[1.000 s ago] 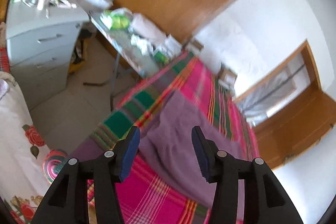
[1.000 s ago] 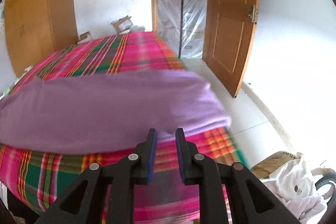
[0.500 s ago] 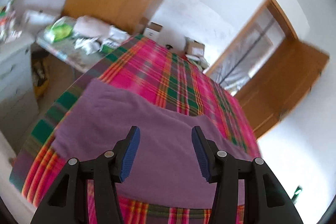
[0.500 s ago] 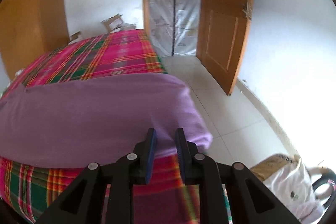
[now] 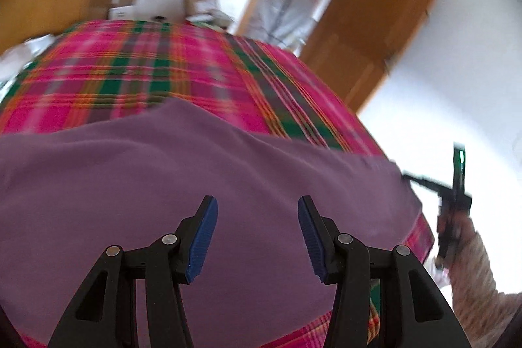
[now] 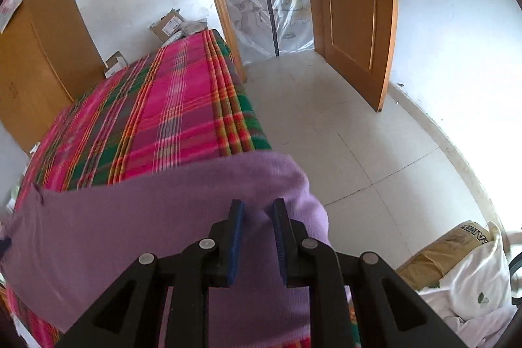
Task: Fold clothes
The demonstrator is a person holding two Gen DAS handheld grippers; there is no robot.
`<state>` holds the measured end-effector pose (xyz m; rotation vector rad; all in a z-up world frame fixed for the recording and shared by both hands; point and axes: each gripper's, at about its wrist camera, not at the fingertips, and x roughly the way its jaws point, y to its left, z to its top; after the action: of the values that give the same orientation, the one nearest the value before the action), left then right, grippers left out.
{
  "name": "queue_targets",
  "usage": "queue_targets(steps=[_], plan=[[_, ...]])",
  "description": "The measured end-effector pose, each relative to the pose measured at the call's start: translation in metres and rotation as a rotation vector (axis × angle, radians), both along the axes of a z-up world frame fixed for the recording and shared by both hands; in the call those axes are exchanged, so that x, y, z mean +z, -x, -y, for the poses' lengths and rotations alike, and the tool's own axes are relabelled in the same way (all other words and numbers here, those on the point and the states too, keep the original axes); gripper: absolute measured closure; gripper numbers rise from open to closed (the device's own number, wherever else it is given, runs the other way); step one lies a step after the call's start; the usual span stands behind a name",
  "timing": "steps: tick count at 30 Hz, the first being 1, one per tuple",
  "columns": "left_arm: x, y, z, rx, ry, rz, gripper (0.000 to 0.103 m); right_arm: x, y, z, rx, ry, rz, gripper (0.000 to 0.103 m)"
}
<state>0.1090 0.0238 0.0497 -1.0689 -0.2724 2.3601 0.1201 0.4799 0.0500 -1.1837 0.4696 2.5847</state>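
1. Purple garment (image 5: 208, 185) is seen spread flat across the near part of the plaid-covered bed (image 5: 163, 77); in the right wrist view its end (image 6: 280, 181) is draped over the bed's corner, above the tiled floor (image 6: 359, 152).
2. Bed is noted as the work surface; a wooden door (image 6: 355, 15) and a plastic-sheeted doorway are seen beyond it.
3. Left gripper (image 5: 257, 237) is held over the middle of the garment, jaws spread, nothing between the pads.
4. Right gripper (image 6: 256, 237) is held at the overhanging end, jaws narrowly parted with purple cloth in the gap; whether the pads actually pinch it cannot be told. In the left wrist view it is seen at the garment's far corner, in a sleeved hand (image 5: 456, 227).
5. Risk, judged: if the cloth is only loosely caught, the overhanging end may slide to the floor when pulled.
6. Risk, judged: with the left jaws empty, a one-sided pull may drag the garment askew and give a crooked fold.
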Motion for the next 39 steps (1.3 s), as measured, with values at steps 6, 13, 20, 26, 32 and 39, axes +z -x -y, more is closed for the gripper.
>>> queue_targets(steps=[6,13,20,26,32,39], plan=[[-0.017,0.013,-0.029,-0.078,0.035,0.038,0.050,-0.006,0.019,-0.020,-0.022,0.042,0.016,0.084],[-0.028,0.022,-0.032,-0.085,0.037,0.072,0.050,-0.012,0.040,-0.041,-0.040,0.139,0.005,0.082],[-0.031,0.021,-0.030,-0.078,0.030,0.075,0.050,-0.013,0.044,-0.043,-0.049,0.148,-0.004,0.082],[-0.032,0.019,-0.028,-0.080,0.017,0.070,0.050,0.001,0.004,-0.037,-0.055,0.120,-0.035,0.082],[-0.032,0.017,-0.026,-0.084,0.025,0.060,0.050,-0.012,-0.032,-0.033,-0.092,0.125,-0.018,0.082],[-0.029,0.010,-0.013,-0.053,0.031,0.044,0.050,-0.012,-0.074,-0.024,-0.121,0.109,-0.058,0.075]])
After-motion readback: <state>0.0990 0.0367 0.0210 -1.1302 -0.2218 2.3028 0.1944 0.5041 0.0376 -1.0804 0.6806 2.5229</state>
